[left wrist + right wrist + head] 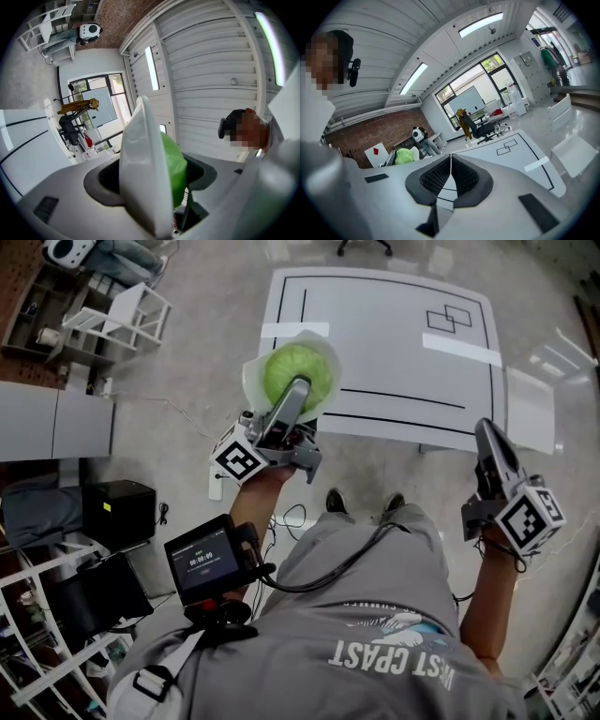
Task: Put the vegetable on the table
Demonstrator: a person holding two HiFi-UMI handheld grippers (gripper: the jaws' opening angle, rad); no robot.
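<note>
A round green cabbage (286, 367) lies on a white plate (253, 381), held in the air over the front left corner of the white table (394, 343). My left gripper (298, 390) is shut on the plate's near rim. In the left gripper view the plate (140, 164) stands edge-on between the jaws of the left gripper (151, 177), with the cabbage (174, 164) on its right side. My right gripper (486, 425) hangs off the table's front right corner, shut and empty. In the right gripper view the right gripper (451, 176) has its pads together, and the cabbage (404, 155) shows far off at the left.
The table (520, 154) carries black lines and strips of white tape. A white rack (122, 315) stands on the floor at the upper left, a black box (117, 512) at the left. A white panel (530, 409) lies right of the table.
</note>
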